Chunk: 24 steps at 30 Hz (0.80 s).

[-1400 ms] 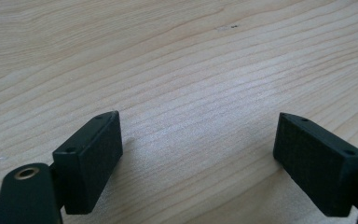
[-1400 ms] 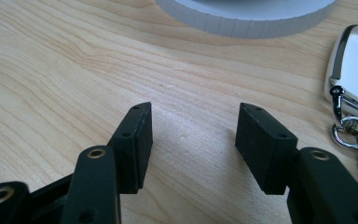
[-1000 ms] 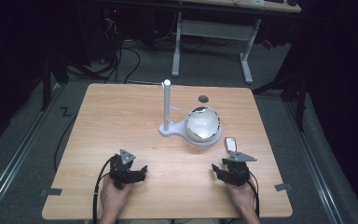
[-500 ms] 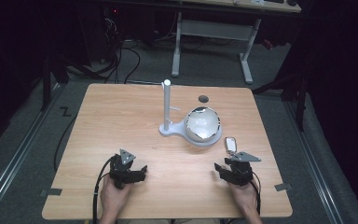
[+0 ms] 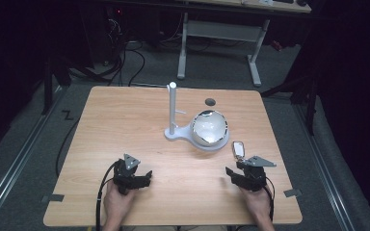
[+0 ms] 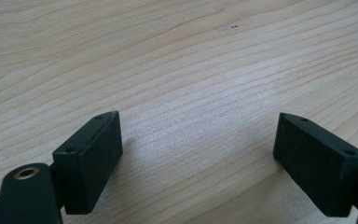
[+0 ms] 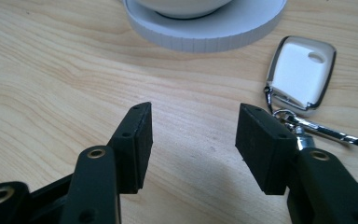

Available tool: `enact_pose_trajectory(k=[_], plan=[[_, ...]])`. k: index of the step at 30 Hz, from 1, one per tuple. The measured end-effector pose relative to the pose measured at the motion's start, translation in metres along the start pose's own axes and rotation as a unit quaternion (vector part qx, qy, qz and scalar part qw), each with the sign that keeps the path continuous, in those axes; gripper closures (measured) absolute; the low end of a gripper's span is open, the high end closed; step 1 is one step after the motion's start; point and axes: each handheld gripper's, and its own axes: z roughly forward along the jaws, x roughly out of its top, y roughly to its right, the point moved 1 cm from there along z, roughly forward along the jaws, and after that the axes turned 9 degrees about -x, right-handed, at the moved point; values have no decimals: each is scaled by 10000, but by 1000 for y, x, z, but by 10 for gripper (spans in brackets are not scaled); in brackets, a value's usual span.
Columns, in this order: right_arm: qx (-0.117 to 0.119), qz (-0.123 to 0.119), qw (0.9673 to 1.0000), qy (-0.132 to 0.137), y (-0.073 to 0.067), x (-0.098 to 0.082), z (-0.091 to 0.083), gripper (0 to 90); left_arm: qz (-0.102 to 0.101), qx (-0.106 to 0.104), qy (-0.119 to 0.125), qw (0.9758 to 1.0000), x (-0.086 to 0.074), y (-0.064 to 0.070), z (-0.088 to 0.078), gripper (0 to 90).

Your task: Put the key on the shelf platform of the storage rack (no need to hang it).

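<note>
Wooden worktop (image 5: 125, 125) is bare under my released left claw (image 6: 198, 140); my right claw (image 7: 193, 140), also released, may push key fob (image 7: 300, 70) aside if I approach crooked

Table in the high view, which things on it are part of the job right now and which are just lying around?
In the job:
- key fob, lying beside the right gripper, whose jaws stand open
- left gripper, open over bare wood

Lying about:
- white stand with its upright post
- bowl resting on the stand's round base
- dark round spot on the table behind the bowl
</note>
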Motion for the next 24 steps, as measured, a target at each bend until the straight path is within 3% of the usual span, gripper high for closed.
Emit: enact_pose_trajectory(k=[24], plan=[[-209, 309, 9993, 87, 27, 0, -16, 493, -3, 0, 1, 10000, 0, 0, 0, 159]])
